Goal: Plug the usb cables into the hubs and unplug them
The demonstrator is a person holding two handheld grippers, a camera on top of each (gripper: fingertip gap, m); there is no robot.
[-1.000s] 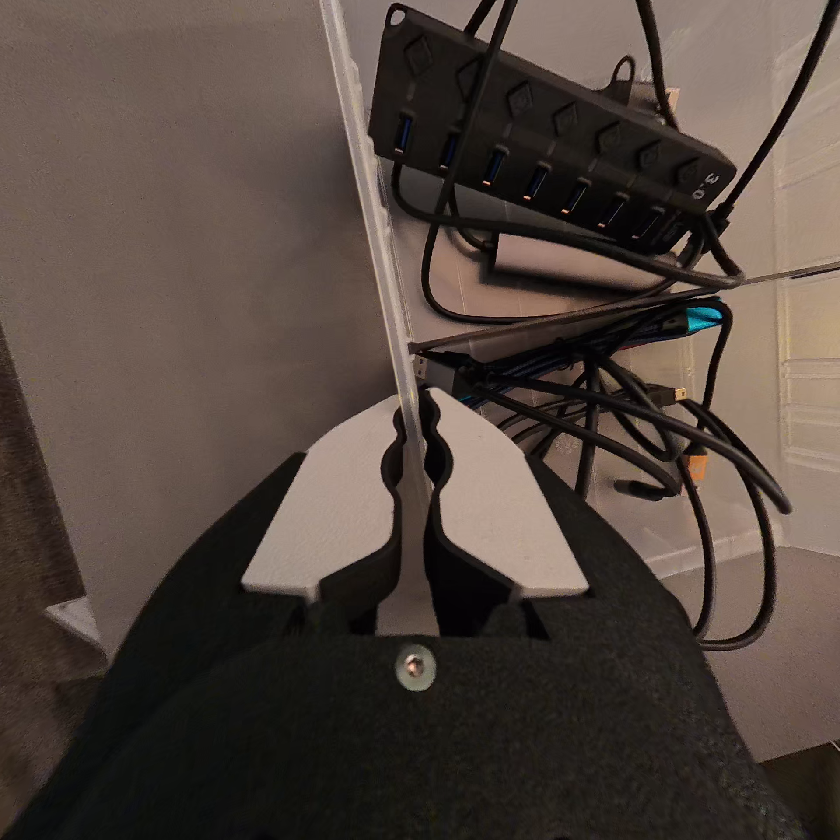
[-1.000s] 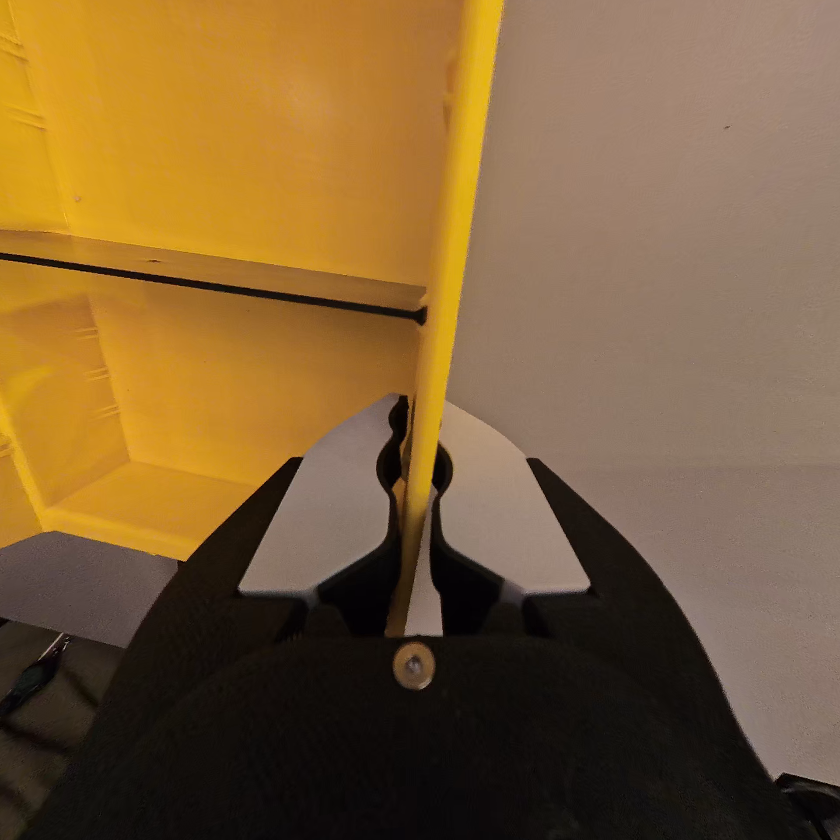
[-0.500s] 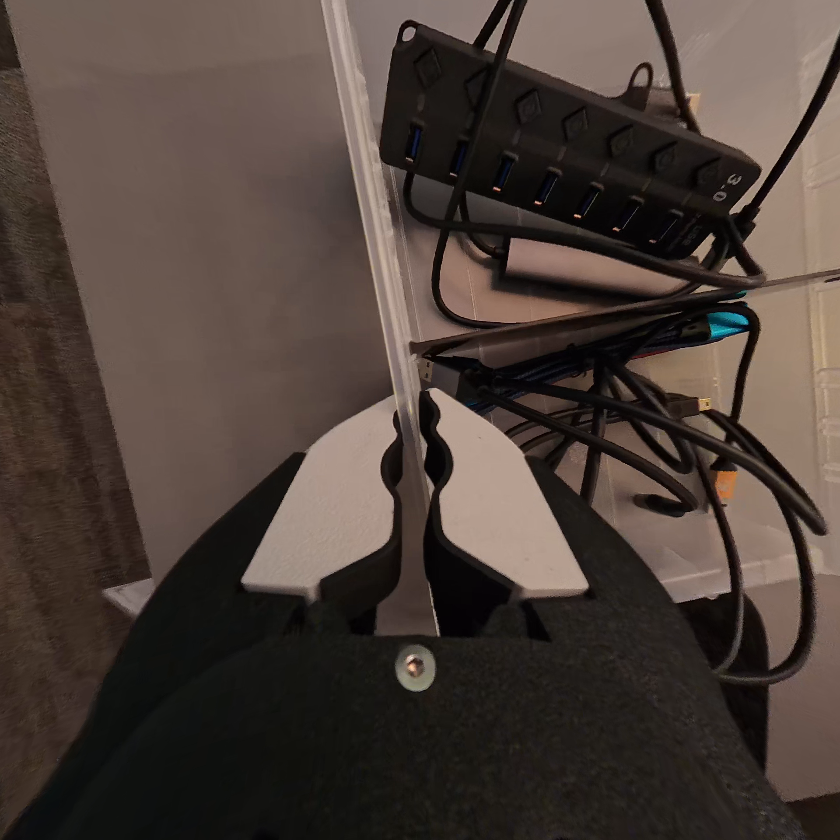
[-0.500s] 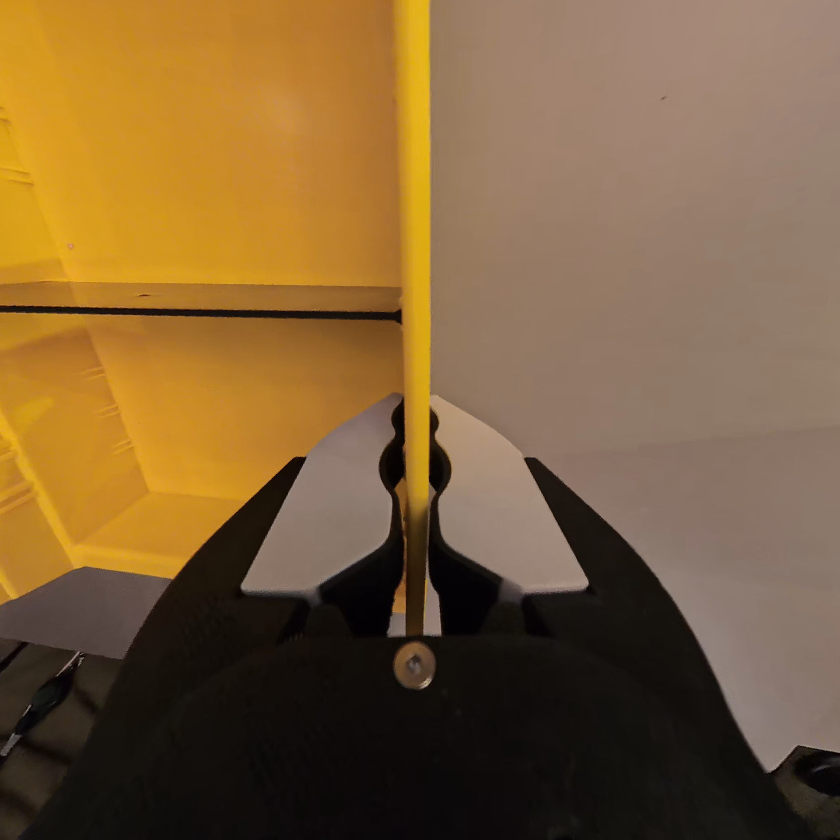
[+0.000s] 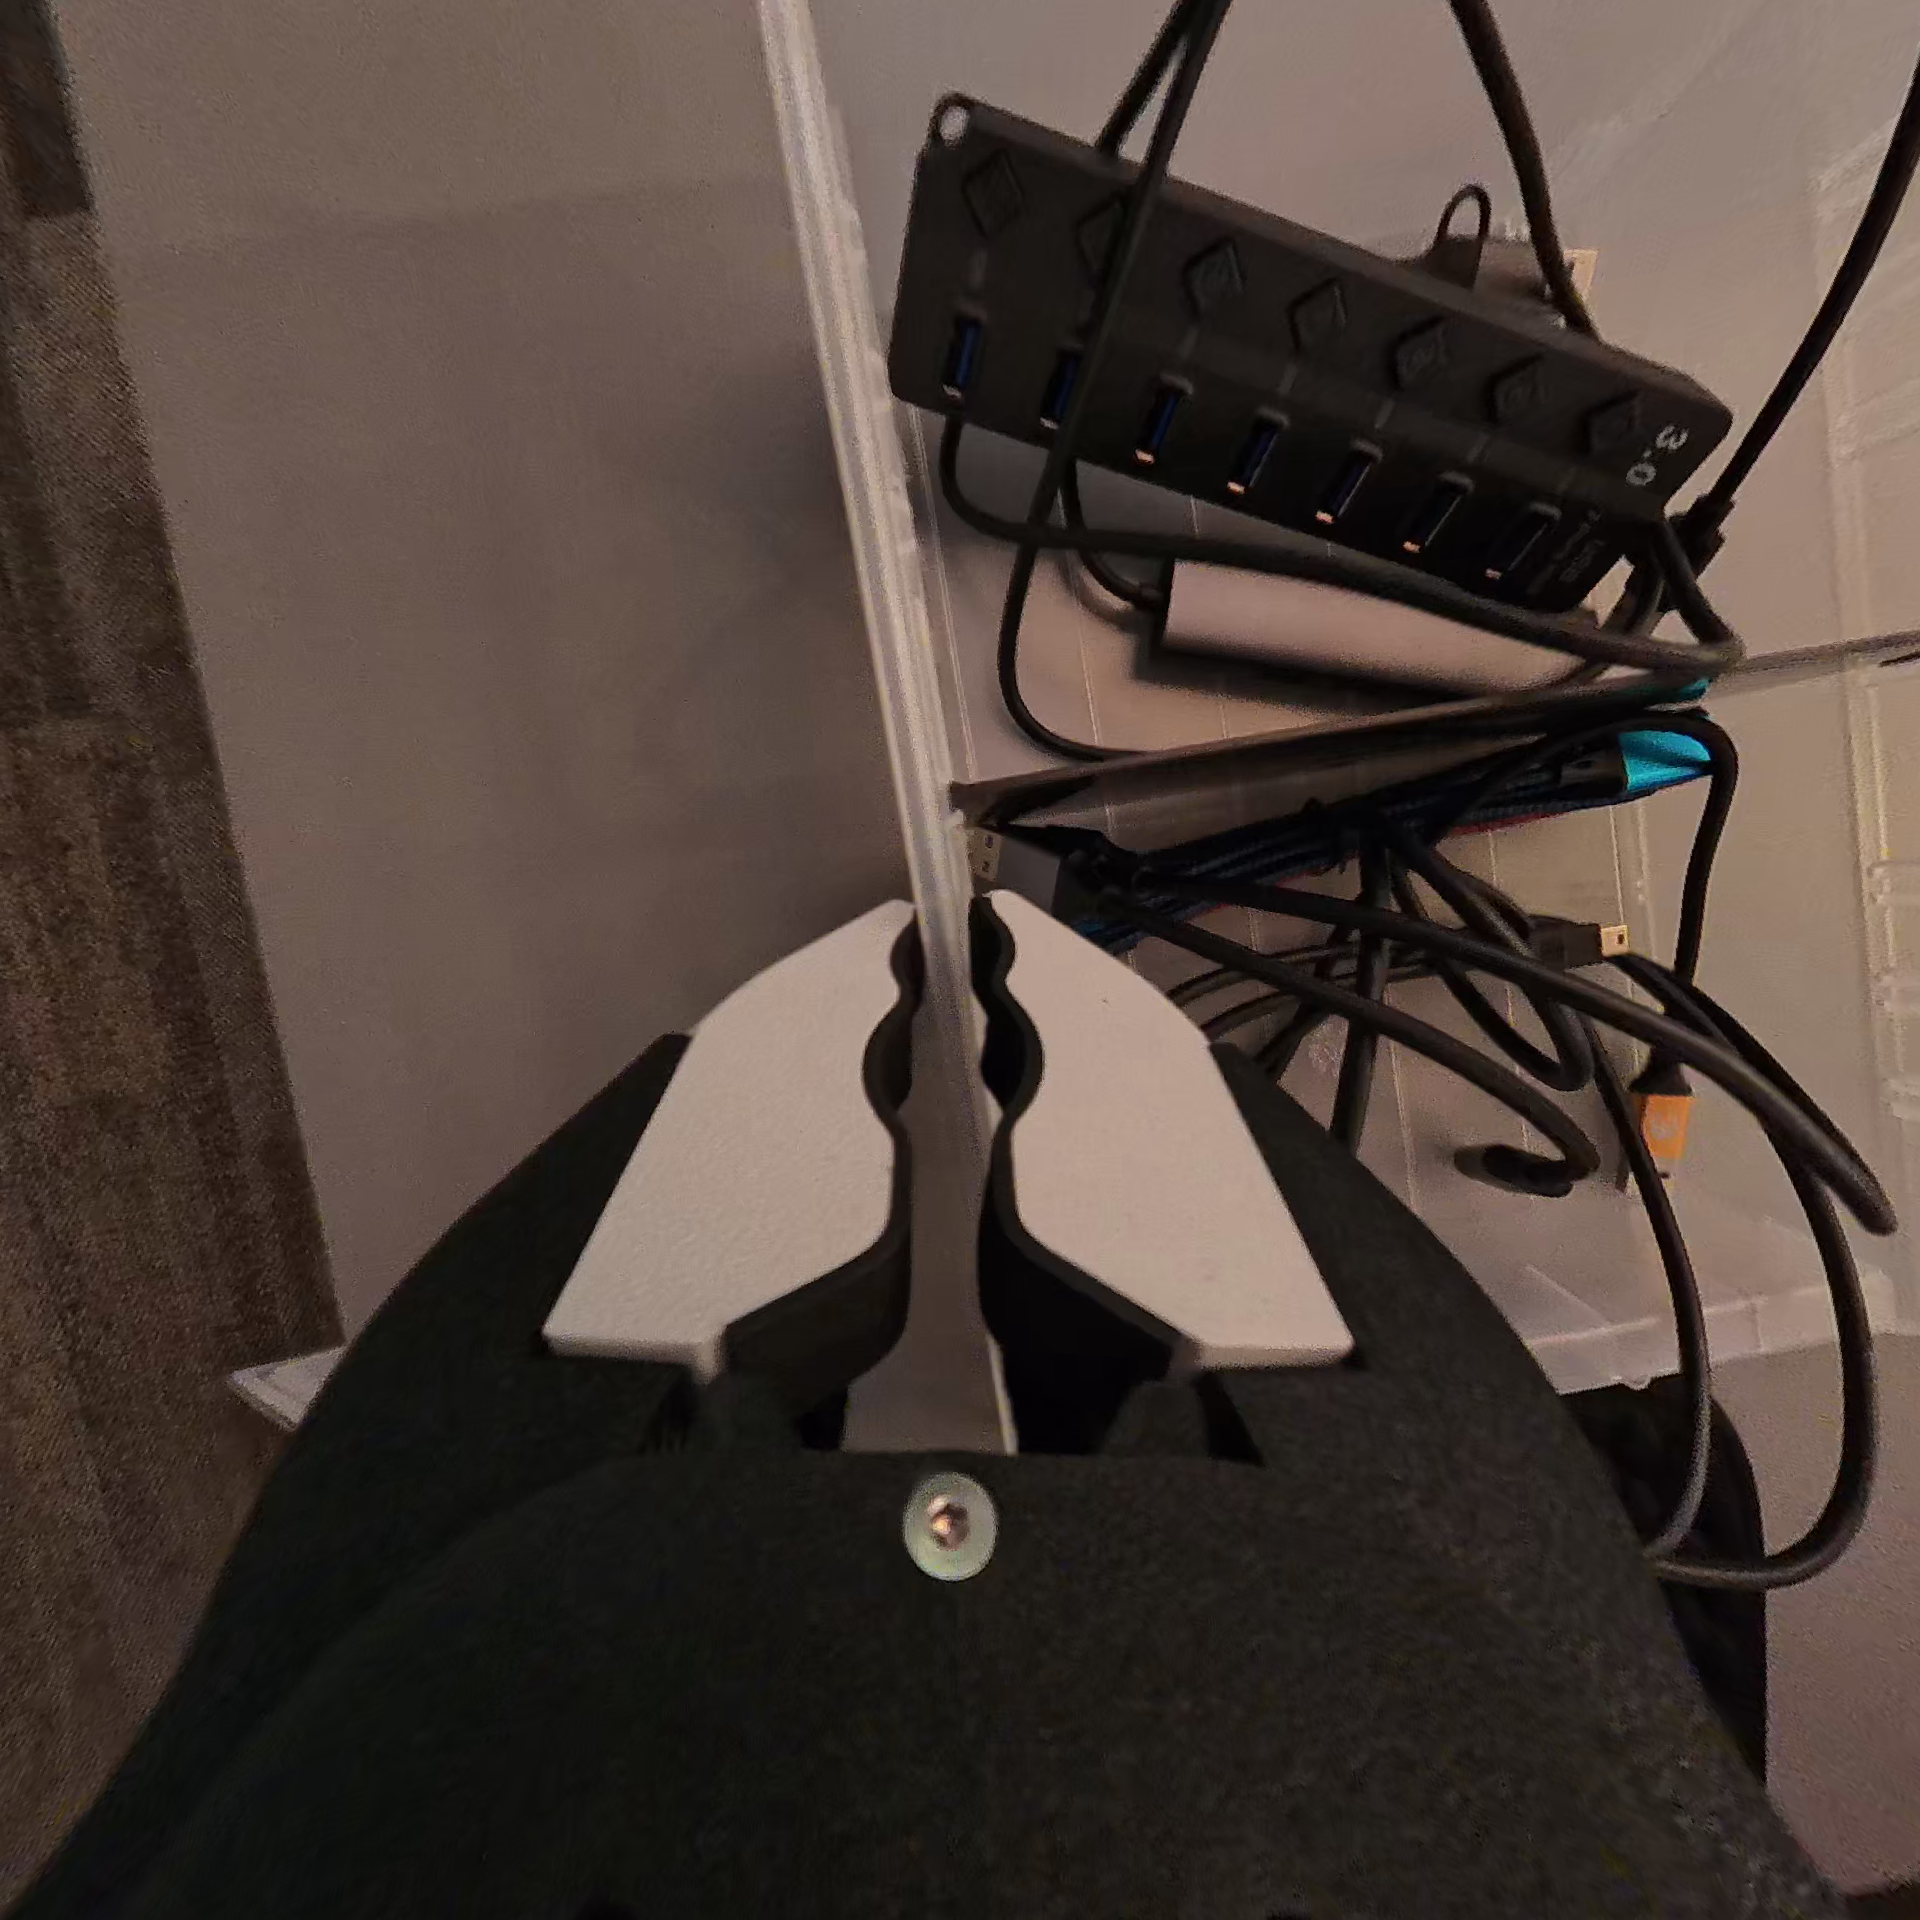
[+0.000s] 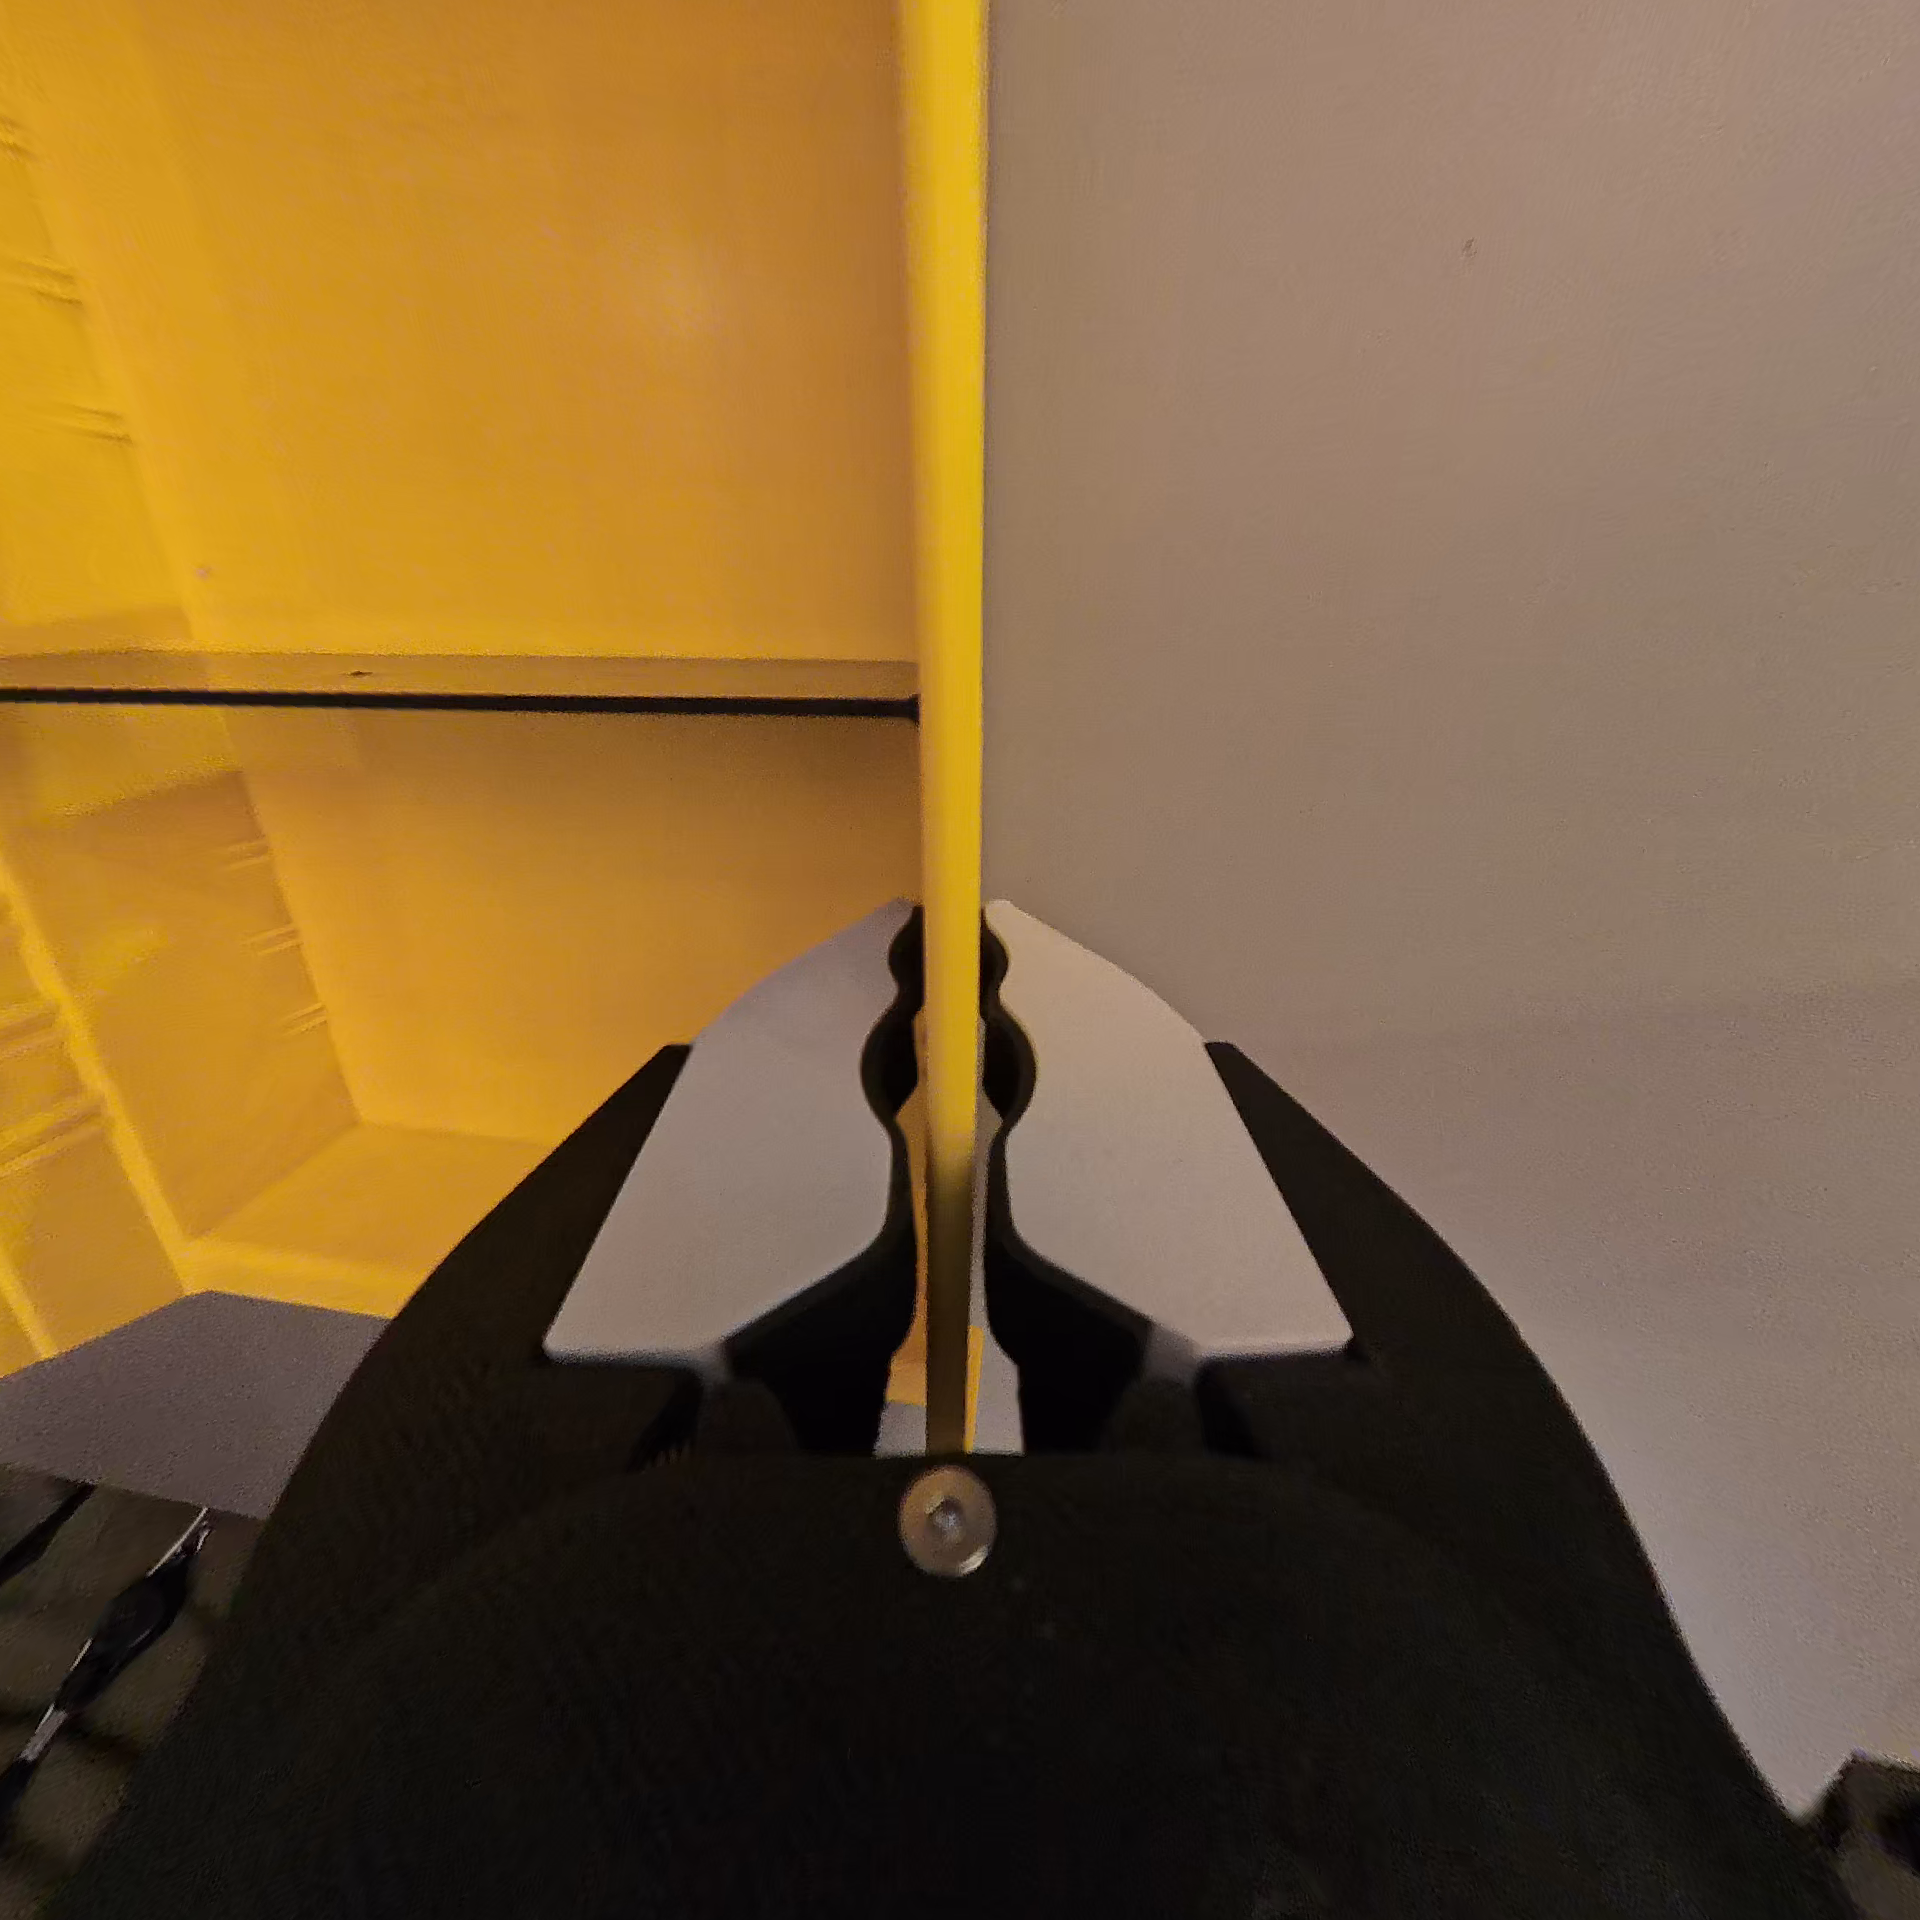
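In the left wrist view my left gripper is shut on the side wall of a clear plastic bin. The bin is tipped, and inside it a black multi-port USB hub and a grey hub lie among several black, blue and orange-tipped cables. Some cables hang out over the bin's lower edge. In the right wrist view my right gripper is shut on the side wall of a yellow plastic bin. The yellow bin's inside shows nothing in it, with a thin divider across it.
A plain light wall stands behind both bins. Brown carpet shows at the left of the left wrist view. Dark cables or tools lie on the floor at the lower left of the right wrist view. Spacing between my two grippers at the tips: around 80 centimeters. The black multi-port USB hub lies around 12 centimeters away from my left fingertips.
Both bins stay gripped. The clear bin has shifted a little right and down in view, showing more carpet at left. The yellow bin's wall has swung from tilted to upright in view.
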